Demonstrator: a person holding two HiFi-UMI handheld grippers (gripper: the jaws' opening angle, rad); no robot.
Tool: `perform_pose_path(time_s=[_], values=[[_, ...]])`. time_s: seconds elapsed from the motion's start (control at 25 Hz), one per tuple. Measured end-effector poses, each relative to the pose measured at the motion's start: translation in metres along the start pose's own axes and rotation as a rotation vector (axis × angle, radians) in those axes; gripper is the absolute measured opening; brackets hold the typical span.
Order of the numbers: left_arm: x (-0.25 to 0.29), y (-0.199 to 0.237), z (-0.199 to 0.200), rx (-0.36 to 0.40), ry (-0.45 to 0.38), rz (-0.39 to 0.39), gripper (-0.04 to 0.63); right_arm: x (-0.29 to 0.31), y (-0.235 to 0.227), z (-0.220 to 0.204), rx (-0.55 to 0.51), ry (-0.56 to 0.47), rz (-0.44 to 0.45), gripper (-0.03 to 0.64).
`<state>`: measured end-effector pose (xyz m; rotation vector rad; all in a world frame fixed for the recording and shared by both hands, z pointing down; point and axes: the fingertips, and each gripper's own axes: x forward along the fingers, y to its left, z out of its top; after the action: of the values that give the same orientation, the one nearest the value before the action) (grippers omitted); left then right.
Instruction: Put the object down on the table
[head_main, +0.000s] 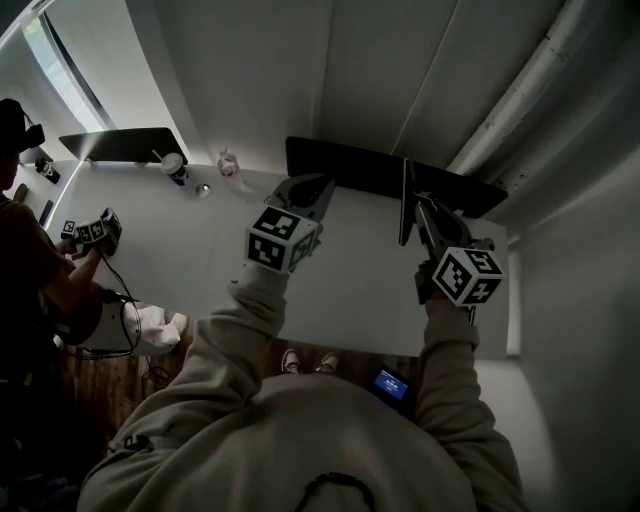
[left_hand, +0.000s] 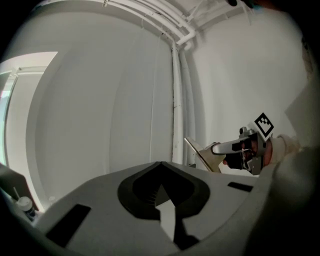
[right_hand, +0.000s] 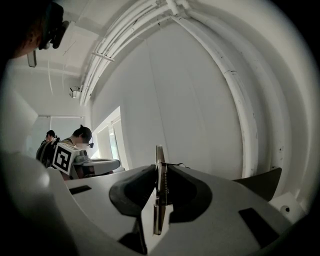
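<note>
right gripper (right_hand: 159, 172) clamped on thin board (right_hand: 159, 152) | left gripper (left_hand: 161, 189) closed, empty | cup (head_main: 175, 168) on table (head_main: 200, 270)

Beige hooded sweatshirt (head_main: 300, 435), ribbed cuffs (head_main: 262, 285)

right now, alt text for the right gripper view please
The right gripper holds a thin flat panel edge-on and upright between its jaws. Beyond is a white wall with pipes curving overhead, and a person far off at left.
</note>
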<state>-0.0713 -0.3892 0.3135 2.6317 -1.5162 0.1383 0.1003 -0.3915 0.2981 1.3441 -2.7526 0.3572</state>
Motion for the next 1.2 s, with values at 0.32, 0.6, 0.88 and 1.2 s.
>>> perform_pose_path(time_s=[0.32, 0.6, 0.88, 1.2], values=[[0.029, 0.010, -0.075, -0.075, 0.104, 0.010, 0.003, 0.027, -0.037, -0.078, 0.070, 0.113, -0.012, 0.087], [0.046, 0.009, -0.156, -0.163, 0.195, -0.006, 0.003, 0.040, -0.052, -0.166, 0.141, 0.247, -0.025, 0.087], [0.044, 0.007, -0.236, -0.246, 0.284, 0.012, 0.003, 0.046, -0.072, -0.241, 0.202, 0.342, -0.036, 0.087], [0.037, 0.004, -0.299, -0.281, 0.387, 0.010, 0.003, 0.055, -0.069, -0.310, 0.265, 0.423, -0.028, 0.087]])
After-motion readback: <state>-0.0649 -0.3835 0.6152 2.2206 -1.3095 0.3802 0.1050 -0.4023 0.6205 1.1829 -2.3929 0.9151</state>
